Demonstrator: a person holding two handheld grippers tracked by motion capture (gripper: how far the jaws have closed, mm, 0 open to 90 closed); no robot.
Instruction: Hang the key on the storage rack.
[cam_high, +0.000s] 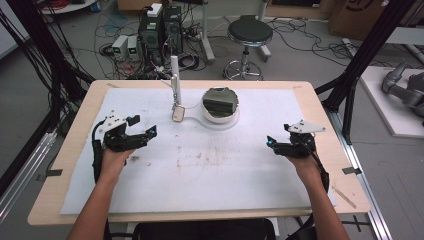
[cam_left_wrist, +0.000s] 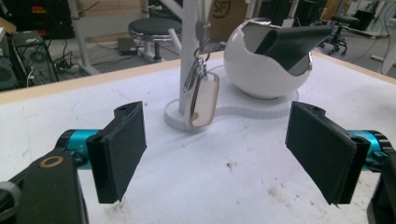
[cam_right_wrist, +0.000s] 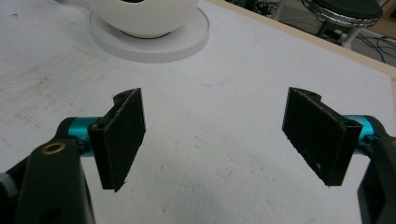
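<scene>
Workshop floor behind the table: computer towers (cam_high: 161, 30), loose cables, a black round stool (cam_high: 249, 31).

Table (cam_high: 75, 130): light wood top, covered by a white sheet (cam_high: 210, 170) with brownish stains near its middle.

White stand (cam_high: 176, 85): upright post on a flat white base, at the far middle of the sheet. In the left gripper view the post (cam_left_wrist: 189, 51) carries a key tag (cam_left_wrist: 205, 100), clear with a metal clip, hanging from it down to the base.

White round bowl (cam_high: 220, 105): sits on the same base, just right of the post, opening tilted toward the camera, with a dark grey piece (cam_left_wrist: 292, 39) inside.

Left gripper (cam_high: 142, 135): held in the person's left hand (cam_high: 114, 160) at the left of the sheet, pointed toward the stand, well apart from it. Jaws spread wide, nothing between them; the key tag shows ahead between them in the left gripper view.

Right gripper (cam_high: 272, 142): held in the right hand (cam_high: 305, 162) at the right of the sheet, pointed inward. Jaws spread wide, nothing between them; bare sheet lies beneath, the bowl (cam_right_wrist: 144, 14) ahead.
</scene>
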